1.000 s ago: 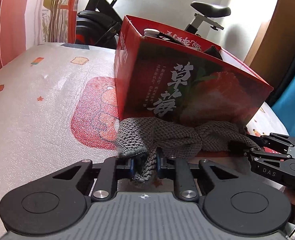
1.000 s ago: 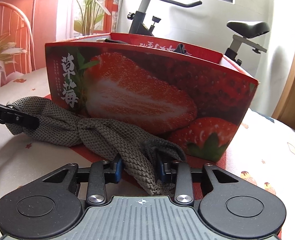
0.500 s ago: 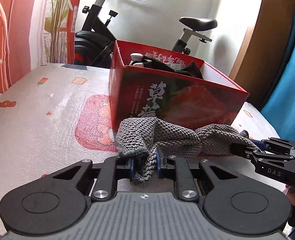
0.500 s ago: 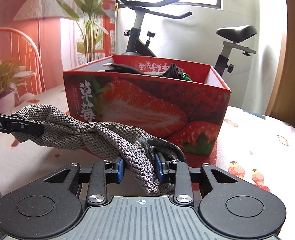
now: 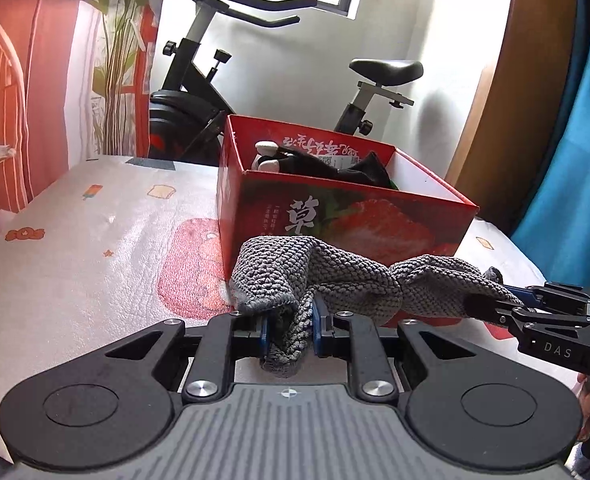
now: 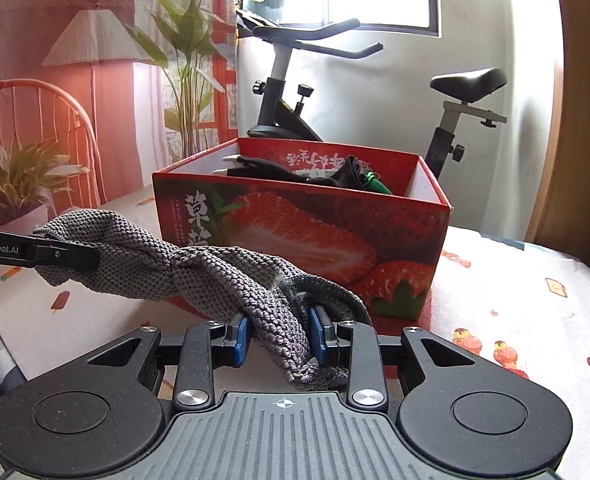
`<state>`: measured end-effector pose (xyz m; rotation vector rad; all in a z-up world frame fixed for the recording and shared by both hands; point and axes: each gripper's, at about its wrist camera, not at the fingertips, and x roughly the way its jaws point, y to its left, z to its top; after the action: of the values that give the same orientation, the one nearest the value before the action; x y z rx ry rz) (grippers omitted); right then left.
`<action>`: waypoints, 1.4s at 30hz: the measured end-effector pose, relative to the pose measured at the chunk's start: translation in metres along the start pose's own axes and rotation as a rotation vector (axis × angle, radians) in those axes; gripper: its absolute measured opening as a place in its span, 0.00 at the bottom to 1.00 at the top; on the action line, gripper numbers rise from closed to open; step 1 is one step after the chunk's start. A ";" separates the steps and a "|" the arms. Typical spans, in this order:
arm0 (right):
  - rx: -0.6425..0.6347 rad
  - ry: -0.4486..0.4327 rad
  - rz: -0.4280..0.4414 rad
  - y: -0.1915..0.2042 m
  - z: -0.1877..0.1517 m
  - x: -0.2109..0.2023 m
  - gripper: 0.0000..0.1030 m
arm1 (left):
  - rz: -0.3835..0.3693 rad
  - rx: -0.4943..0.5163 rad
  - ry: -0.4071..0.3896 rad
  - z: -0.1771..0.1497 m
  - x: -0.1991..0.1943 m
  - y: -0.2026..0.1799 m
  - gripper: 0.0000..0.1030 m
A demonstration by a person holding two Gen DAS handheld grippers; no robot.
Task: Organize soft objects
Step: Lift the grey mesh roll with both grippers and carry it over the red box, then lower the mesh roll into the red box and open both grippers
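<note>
Right, both tools are clamped on the grey knitted cloth: left tool point(image 5: 288, 330) pinches one bunched end, right tool point(image 6: 281, 340) the other, jaws narrow on the fabric. Cloth point(image 5: 347, 280) hangs twisted between them, off the worktop point(image 5: 75, 248), just in front of the red strawberry box point(image 5: 335, 216). The box already holds dark soft items. Judgement: step in hand is carrying it to the box. Keep both grips firm, lift level until the sagging middle clears the near rim point(image 6: 295, 186), move over the opening, then lower and release together.
</note>
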<state>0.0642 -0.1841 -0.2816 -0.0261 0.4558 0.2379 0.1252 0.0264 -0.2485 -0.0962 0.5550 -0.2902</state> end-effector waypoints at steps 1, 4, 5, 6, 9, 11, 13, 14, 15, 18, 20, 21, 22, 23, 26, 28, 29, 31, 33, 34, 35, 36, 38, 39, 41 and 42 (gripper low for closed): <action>-0.003 -0.006 0.000 0.000 0.002 -0.001 0.27 | -0.003 0.005 -0.004 0.003 0.000 0.000 0.20; -0.032 -0.029 -0.010 -0.002 0.012 -0.004 0.27 | -0.015 0.029 -0.020 0.013 0.002 -0.003 0.20; -0.035 -0.036 -0.013 -0.004 0.018 -0.005 0.27 | -0.019 0.040 -0.029 0.018 0.002 -0.006 0.20; -0.033 -0.043 -0.015 -0.006 0.022 -0.006 0.27 | -0.021 0.053 -0.035 0.023 0.003 -0.008 0.20; -0.032 -0.063 -0.023 -0.014 0.040 -0.005 0.27 | -0.041 0.067 -0.032 0.043 0.010 -0.013 0.20; -0.032 -0.074 -0.031 -0.020 0.053 -0.003 0.27 | -0.061 0.045 -0.030 0.057 0.017 -0.013 0.20; -0.039 -0.090 -0.040 -0.027 0.067 0.001 0.27 | -0.081 0.027 -0.019 0.072 0.027 -0.013 0.20; -0.042 -0.096 -0.044 -0.031 0.075 0.003 0.27 | -0.085 0.022 -0.022 0.078 0.032 -0.013 0.20; -0.042 -0.093 -0.048 -0.036 0.082 0.007 0.27 | -0.091 0.025 -0.019 0.085 0.038 -0.015 0.20; -0.035 -0.084 -0.051 -0.049 0.100 0.021 0.27 | -0.104 0.023 0.018 0.101 0.061 -0.018 0.20; -0.043 -0.072 -0.058 -0.057 0.111 0.034 0.27 | -0.119 0.001 0.063 0.110 0.080 -0.018 0.20; -0.044 -0.064 -0.058 -0.060 0.116 0.041 0.27 | -0.121 -0.002 0.085 0.115 0.089 -0.018 0.20; -0.041 -0.050 -0.057 -0.063 0.120 0.050 0.27 | -0.113 0.000 0.098 0.119 0.098 -0.019 0.20; -0.041 -0.030 -0.055 -0.065 0.125 0.060 0.27 | -0.103 0.010 0.110 0.124 0.107 -0.019 0.20; -0.048 0.026 -0.053 -0.068 0.133 0.087 0.26 | -0.081 0.025 0.142 0.134 0.128 -0.021 0.20; -0.050 0.068 -0.045 -0.068 0.137 0.105 0.24 | -0.062 0.037 0.170 0.137 0.140 -0.021 0.20; -0.045 0.092 -0.040 -0.068 0.138 0.114 0.23 | -0.051 0.050 0.183 0.138 0.146 -0.022 0.20; -0.026 0.129 -0.031 -0.069 0.140 0.129 0.23 | -0.032 0.082 0.202 0.138 0.156 -0.024 0.20; -0.014 0.164 -0.025 -0.069 0.140 0.143 0.23 | -0.016 0.097 0.229 0.137 0.165 -0.023 0.20; -0.013 0.179 -0.023 -0.069 0.140 0.149 0.23 | -0.013 0.094 0.243 0.138 0.170 -0.022 0.20; -0.013 0.198 -0.025 -0.069 0.140 0.156 0.23 | -0.011 0.092 0.256 0.137 0.173 -0.021 0.20; -0.006 0.216 -0.027 -0.068 0.139 0.162 0.23 | -0.008 0.092 0.265 0.137 0.176 -0.020 0.20; 0.033 0.251 -0.028 -0.074 0.137 0.174 0.23 | -0.008 0.101 0.281 0.136 0.180 -0.022 0.20; 0.056 0.266 -0.031 -0.077 0.137 0.179 0.23 | -0.006 0.108 0.289 0.135 0.183 -0.022 0.20; 0.104 0.293 -0.037 -0.085 0.135 0.187 0.22 | -0.004 0.117 0.304 0.134 0.188 -0.024 0.20; 0.125 0.305 -0.037 -0.088 0.134 0.191 0.22 | -0.002 0.119 0.312 0.134 0.191 -0.024 0.20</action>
<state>0.3089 -0.2174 -0.2474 0.0517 0.7725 0.1686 0.3454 -0.0520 -0.2276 0.0650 0.8456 -0.3418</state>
